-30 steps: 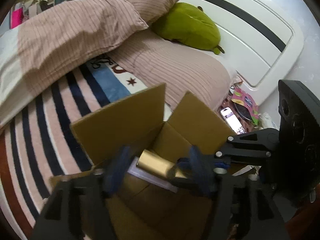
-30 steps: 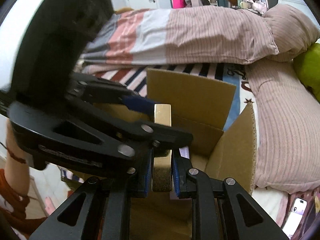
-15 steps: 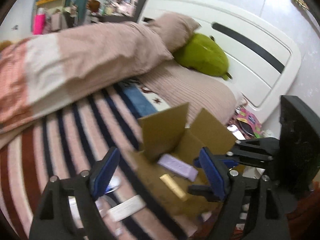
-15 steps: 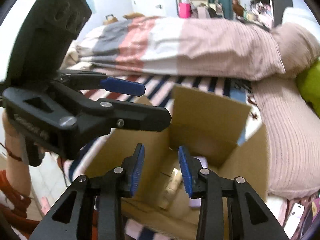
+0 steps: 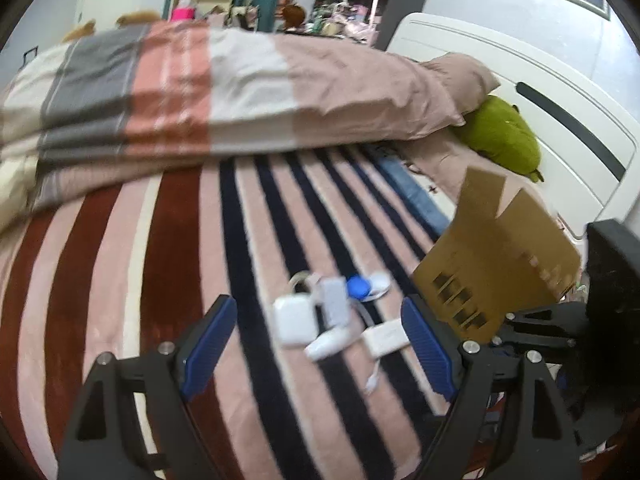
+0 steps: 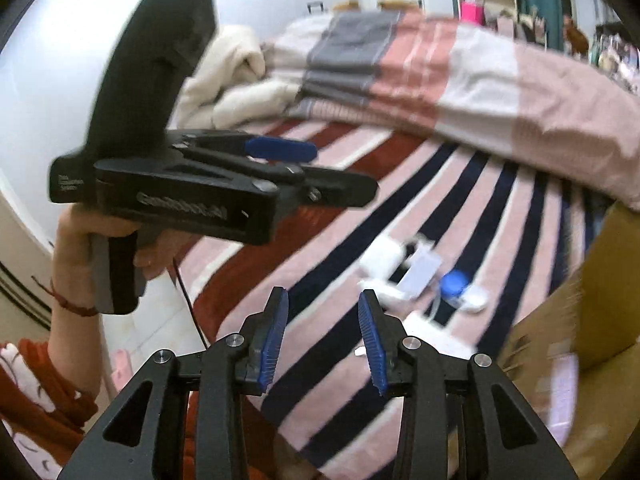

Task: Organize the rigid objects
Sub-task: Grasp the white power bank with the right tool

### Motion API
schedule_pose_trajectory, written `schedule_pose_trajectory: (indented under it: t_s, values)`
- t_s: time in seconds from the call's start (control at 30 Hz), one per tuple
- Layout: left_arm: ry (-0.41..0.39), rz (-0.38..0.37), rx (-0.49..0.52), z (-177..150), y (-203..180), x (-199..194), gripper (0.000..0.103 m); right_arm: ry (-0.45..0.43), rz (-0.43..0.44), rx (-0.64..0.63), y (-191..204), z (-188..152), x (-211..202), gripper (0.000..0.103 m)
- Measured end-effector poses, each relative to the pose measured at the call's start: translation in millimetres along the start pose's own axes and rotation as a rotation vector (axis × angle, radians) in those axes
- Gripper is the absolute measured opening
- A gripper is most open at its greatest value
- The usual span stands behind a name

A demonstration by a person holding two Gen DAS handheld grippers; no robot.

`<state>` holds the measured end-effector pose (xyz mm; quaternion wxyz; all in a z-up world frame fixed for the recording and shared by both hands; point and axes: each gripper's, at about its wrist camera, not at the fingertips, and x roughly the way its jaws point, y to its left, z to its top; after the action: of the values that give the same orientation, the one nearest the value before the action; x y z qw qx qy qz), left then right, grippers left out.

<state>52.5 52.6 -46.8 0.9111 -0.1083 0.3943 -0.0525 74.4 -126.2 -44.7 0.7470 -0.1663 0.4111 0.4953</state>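
A small heap of things is lying on the striped blanket (image 5: 168, 264) of the bed, near the edge where the cardboard box (image 5: 496, 264) is standing. In the heap a white case (image 5: 294, 320) with rounded corners is seen nearest the left gripper (image 5: 320, 354); just beside it a pale flat box (image 5: 335, 302) is lying, and beyond that a blue round lid (image 5: 359, 288) is touching a white oval piece (image 5: 378, 282). A white tube (image 5: 326, 345) and a flat white block (image 5: 386, 338) are resting at the near side of the heap, with a thin white cord trailing from them. The pictures are blurred, so finer detail cannot be told.

The left gripper is being held above the blanket with its jaws spread wide and opening; nothing is gripped, and the heap is framed between its blue pads (image 5: 206, 346) without being touched. The right gripper (image 6: 322, 338) is also being opened, its jaws apart with only the blanket showing between them, and the heap is lying ahead of it, toward the box.

In the right wrist view the left gripper is seen from the side, its handle being clasped by a hand (image 6: 76, 240) with a red cord at the wrist. A folded quilt (image 5: 224, 92) is piled along the far side of the bed, and a green cushion (image 5: 502, 136) is resting against the white headboard (image 5: 552, 96).
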Motion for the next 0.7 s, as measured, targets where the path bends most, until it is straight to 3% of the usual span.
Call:
schedule_pose_trajectory:
  t_s: [0.1, 0.27, 0.33, 0.43, 0.57, 0.63, 0.7]
  values:
    - [0.011, -0.015, -0.026, -18.6, 11.3, 8.5, 0.082, 0.04, -0.093, 0.059, -10.9, -19.0, 29.7, 0.046]
    - [0.024, -0.037, -0.041, -34.8, 16.4, 17.3, 0.082, 0.102, -0.275, 0.045, -40.3, -31.3, 70.2, 0.047]
    - [0.021, -0.047, -0.048, -37.5, 17.0, 18.4, 0.082, 0.118, -0.311, 0.028, -50.2, -31.0, 80.5, 0.049]
    - [0.018, -0.046, -0.057, -37.3, 18.3, 19.1, 0.082, 0.107, -0.369, -0.008, -58.0, -27.5, 91.7, 0.063]
    - [0.016, -0.05, -0.058, -37.0, 18.6, 18.7, 0.082, 0.139, -0.382, -0.011, -67.5, -21.7, 104.7, 0.064]
    - [0.014, -0.05, -0.056, -37.4, 18.5, 17.8, 0.082, 0.164, -0.385, 0.012, -75.9, -21.8, 109.0, 0.072]
    - [0.014, -0.048, -0.055, -37.5, 19.7, 17.1, 0.082, 0.186, -0.357, 0.044, -78.3, -21.7, 106.9, 0.073]
